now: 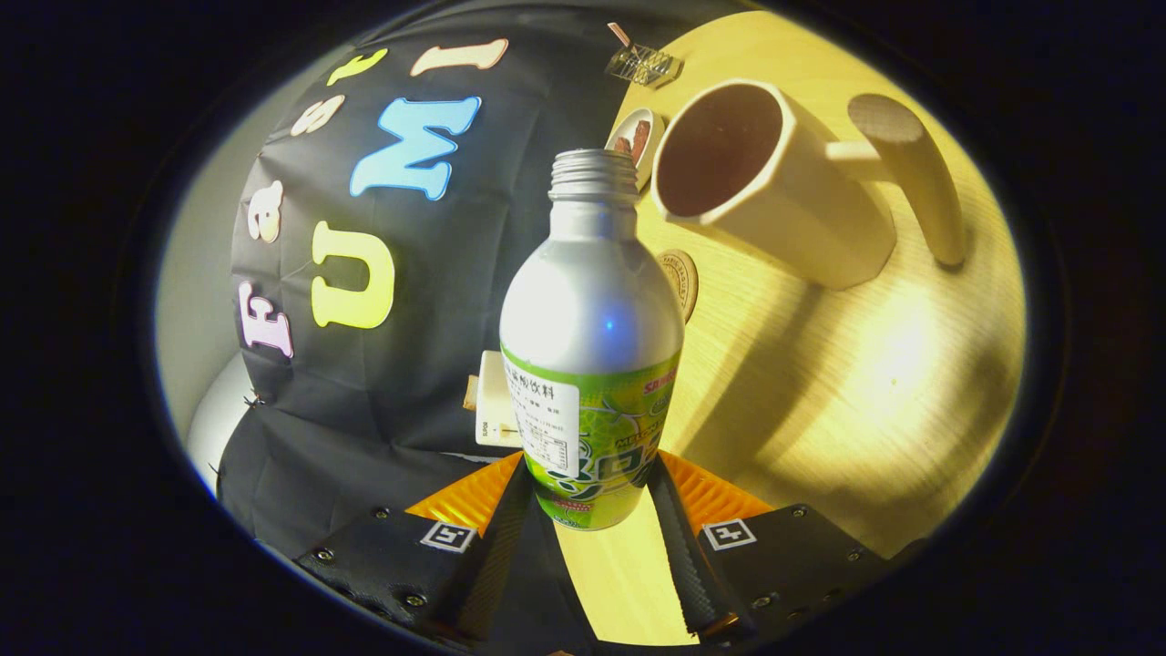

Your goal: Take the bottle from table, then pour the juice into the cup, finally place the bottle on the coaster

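The gripper (592, 497) reaches forward with its two fingers clamped on a bottle (590, 346), one finger pressing each side of the bottle's lower part, so the bottle sits squarely between them. The bottle is held off the table (847, 383), and the whole scene is tilted, with the tabletop slanting away on one side of the bottle and the booth's black cloth wall (364, 401) on the other. The bottle is silver metal on its upper half, with a green printed label around its lower half and a white panel of small print on that label. Its threaded neck has no cap and points away from the fingers, toward the far part of the scene. Beyond the bottle's neck and a little to one side lies a large cream cup (774, 182), its wide dark mouth turned toward the bottle's opening; what is inside it cannot be made out. The cup has a thick handle (911, 173) on the side away from the bottle. Just behind the bottle's shoulder, partly hidden by it, a round tan coaster (683, 278) lies flat on the light wooden table, near the cup's base. Farther off, past the cup's rim, sits a small dish (635, 138) holding something brown, and beyond it a small wire rack (643, 64). A white boxy object (494, 401) shows behind the bottle's label, against the cloth.
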